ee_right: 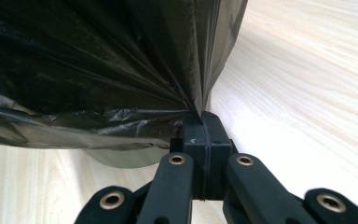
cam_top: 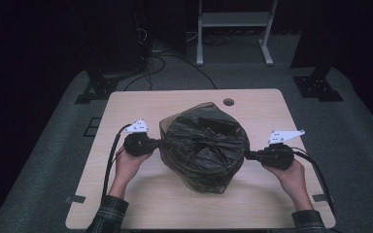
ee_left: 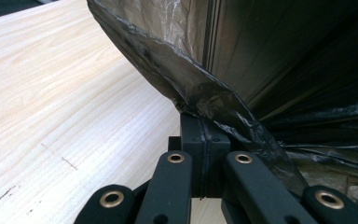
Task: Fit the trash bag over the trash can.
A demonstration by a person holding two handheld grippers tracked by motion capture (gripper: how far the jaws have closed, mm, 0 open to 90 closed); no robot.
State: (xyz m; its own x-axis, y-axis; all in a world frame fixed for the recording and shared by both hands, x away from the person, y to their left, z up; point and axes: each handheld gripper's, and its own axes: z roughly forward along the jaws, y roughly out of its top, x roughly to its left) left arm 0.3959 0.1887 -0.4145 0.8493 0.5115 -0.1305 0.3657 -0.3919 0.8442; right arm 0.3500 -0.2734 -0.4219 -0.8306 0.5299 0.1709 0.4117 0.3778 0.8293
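We hold the black bag [cam_top: 204, 148] stretched over its bin: left gripper [cam_top: 156, 143] clenched on the film at one side; right gripper [cam_top: 250, 155] clamping the opposite side, keeping the film taut.

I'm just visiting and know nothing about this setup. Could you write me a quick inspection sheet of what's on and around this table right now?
Surface: pale wood table, with a round hole near the far edge.
Job's things: a black plastic bag over a bin-like shape at the table's middle, stretched out to both sides.
Clutter: nothing seen.
Grippers: left tool shut on the bag's film at its left side; right tool shut on the film at its right side. A hand holds each.
Cables: one black cable trails from the left tool, another from the right; loose wires lie on the floor behind.
Surroundings: grey carpet, a white stand, dark stand bases.
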